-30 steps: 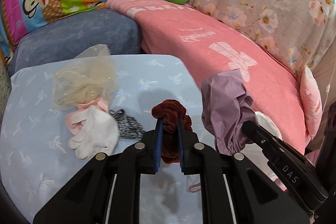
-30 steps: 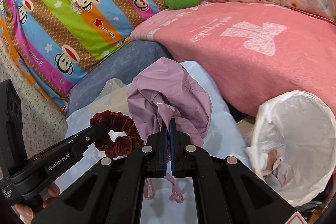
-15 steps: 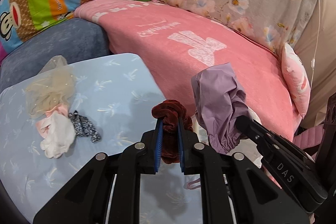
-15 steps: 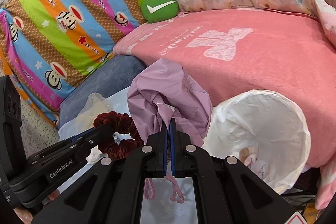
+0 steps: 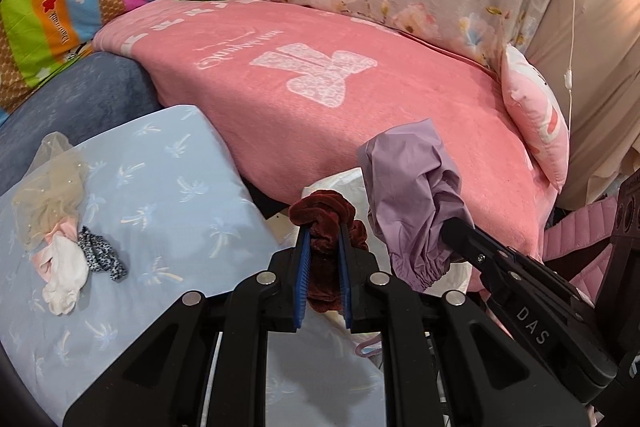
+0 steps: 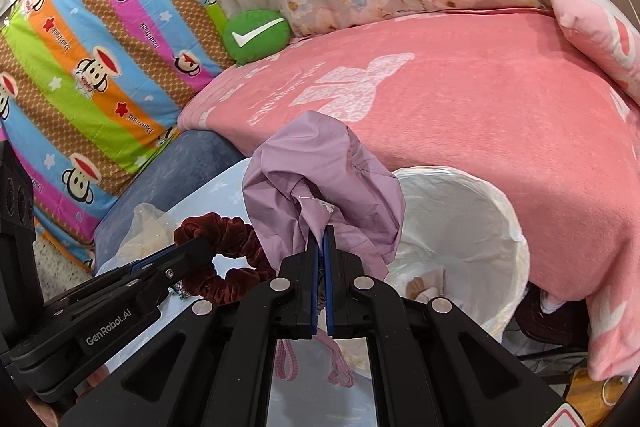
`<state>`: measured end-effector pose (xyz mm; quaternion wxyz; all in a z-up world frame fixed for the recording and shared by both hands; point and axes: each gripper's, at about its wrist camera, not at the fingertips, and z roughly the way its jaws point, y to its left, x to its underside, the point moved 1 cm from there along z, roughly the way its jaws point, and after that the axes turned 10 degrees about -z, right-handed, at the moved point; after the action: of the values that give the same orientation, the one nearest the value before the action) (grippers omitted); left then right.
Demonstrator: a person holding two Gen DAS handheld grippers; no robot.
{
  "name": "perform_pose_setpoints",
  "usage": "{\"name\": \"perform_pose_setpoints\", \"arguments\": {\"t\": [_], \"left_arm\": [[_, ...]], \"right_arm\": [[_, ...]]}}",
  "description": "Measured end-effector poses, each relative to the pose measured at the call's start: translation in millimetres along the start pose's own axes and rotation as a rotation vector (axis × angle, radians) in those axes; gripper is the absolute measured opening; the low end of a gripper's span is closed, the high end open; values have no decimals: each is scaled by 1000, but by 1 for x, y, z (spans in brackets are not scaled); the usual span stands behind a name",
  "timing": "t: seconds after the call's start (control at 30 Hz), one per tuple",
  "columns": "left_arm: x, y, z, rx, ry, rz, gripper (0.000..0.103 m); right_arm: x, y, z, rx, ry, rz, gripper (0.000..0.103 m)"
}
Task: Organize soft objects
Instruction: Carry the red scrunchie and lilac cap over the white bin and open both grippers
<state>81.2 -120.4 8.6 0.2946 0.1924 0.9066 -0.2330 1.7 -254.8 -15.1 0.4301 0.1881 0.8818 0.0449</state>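
Fingers of the left gripper (image 5: 323,243) clamp a maroon scrunchie (image 5: 326,223) at lower centre; the right gripper (image 6: 319,247) pinches a lilac cloth (image 6: 320,179).
Both seem mid-carry toward the white lined bin (image 6: 472,211) at right; next likely calls for centring over its rim, then releasing. Bin contents are hard to make out.

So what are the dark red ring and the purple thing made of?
The scrunchie looks like velvet: fuzzy, deep red, softly shiny on its folds. The purple pouch looks like thin woven fabric, maybe nylon or cotton: smooth, matte, crinkled, with an elastic-gathered edge.
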Motion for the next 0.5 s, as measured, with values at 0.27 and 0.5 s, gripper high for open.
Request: {"name": "perform_pose_setpoints", "arguments": {"t": [0.27, 0.5], "left_arm": [[0, -24, 10, 29, 26, 40, 14], [-2, -39, 19, 49, 46, 55, 16]], "right_arm": [[4, -25, -7, 30, -7, 36, 2], [4, -42, -9, 54, -9, 64, 2]]}}
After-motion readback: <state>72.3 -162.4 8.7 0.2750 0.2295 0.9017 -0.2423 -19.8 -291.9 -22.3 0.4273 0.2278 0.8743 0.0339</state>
